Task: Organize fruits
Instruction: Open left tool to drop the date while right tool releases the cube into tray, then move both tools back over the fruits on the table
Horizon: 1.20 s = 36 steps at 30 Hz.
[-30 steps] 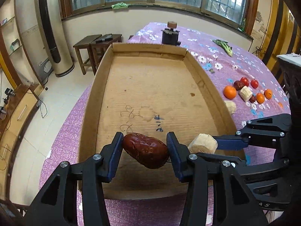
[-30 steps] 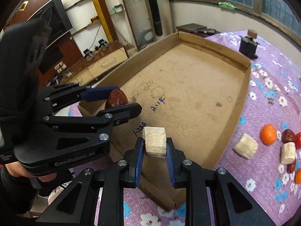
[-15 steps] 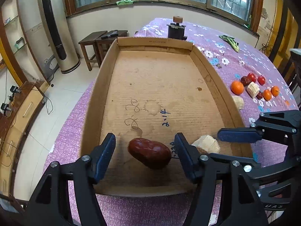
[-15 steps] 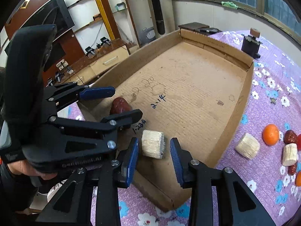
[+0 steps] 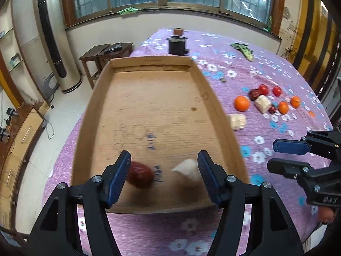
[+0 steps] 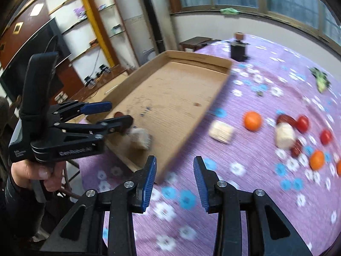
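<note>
A dark red date (image 5: 140,177) and a pale cut chunk (image 5: 188,169) lie at the near end of the cardboard tray (image 5: 89,111). My left gripper (image 5: 163,170) is open and empty above them. My right gripper (image 6: 174,177) is open and empty over the purple cloth, right of the tray; it also shows in the left wrist view (image 5: 283,155). In the right wrist view the chunk (image 6: 141,138) lies in the tray (image 6: 204,115) beside the left gripper (image 6: 115,115). More fruit lies on the cloth: an orange (image 5: 242,103), tomatoes (image 5: 277,90), pale chunks (image 5: 236,121).
A black device (image 5: 178,44) stands on the table beyond the tray. A green vegetable (image 5: 244,50) lies at the far right. The table's left edge drops to the floor, with a wooden stool (image 5: 106,53) and a tall air conditioner (image 5: 51,42).
Both grippers opened and let go: the date and the chunk now lie in the tray. Both grippers pulled back; the right one swung right, out over the cloth.
</note>
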Tool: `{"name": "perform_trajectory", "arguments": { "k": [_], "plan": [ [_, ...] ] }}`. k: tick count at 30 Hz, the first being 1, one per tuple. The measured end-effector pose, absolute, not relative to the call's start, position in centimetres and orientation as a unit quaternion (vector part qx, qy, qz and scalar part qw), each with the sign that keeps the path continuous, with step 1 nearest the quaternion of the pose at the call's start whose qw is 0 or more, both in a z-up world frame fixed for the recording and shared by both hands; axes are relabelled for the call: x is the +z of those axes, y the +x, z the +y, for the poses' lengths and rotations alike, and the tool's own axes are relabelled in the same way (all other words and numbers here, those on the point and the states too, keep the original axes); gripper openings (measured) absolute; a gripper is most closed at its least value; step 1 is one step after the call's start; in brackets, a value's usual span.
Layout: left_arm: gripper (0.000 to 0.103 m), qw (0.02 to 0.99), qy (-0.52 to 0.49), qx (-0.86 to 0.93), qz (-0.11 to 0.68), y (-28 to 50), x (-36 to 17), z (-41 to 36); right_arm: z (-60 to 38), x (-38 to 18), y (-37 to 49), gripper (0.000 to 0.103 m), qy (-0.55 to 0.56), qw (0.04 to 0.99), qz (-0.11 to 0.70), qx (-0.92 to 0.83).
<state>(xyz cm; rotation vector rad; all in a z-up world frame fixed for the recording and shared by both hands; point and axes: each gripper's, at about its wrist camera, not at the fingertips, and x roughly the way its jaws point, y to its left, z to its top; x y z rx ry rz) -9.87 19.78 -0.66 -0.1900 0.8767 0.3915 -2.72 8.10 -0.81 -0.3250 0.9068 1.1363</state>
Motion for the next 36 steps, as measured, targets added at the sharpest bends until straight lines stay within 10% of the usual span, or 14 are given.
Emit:
{"name": "perform_trajectory", "arguments": {
  "k": [36],
  "plan": [
    [0.064,0.891,-0.09,0.033,0.445,2.7,-1.2,7.1,-5.9,-3.1,8.0,0.037,-0.077,0.821,0.441,0.353]
  ]
}}
